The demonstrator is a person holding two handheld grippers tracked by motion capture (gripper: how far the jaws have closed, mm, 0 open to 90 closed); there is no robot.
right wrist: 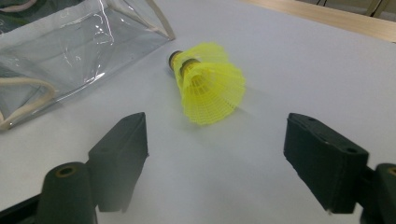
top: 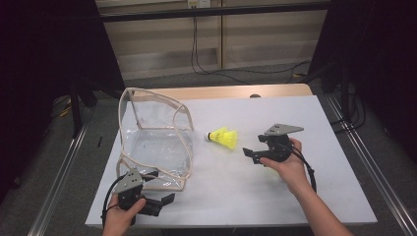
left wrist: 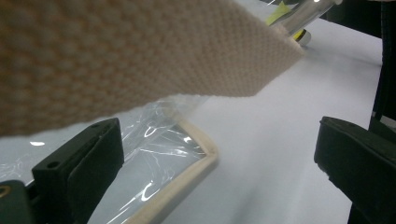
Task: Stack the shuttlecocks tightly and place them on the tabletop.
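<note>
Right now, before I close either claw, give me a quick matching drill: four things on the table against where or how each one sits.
Things:
1. clear bag
2. yellow shuttlecocks
3. left claw
4. right claw

States:
a. open, aimed at the shuttlecocks
b. lying on the white sheet right of the bag
c. standing at the table's left, beige trim
d. open, by the bag's near corner

Pairs: 1-c, 2-b, 3-d, 4-a

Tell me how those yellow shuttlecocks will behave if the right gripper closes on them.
The yellow shuttlecocks look like thin plastic mesh, so probably very light, and the skirt likely squashes under the jaws. They lie on their side on the white table, so a nudge may roll them in a curve. The right gripper is open, short of them.
</note>
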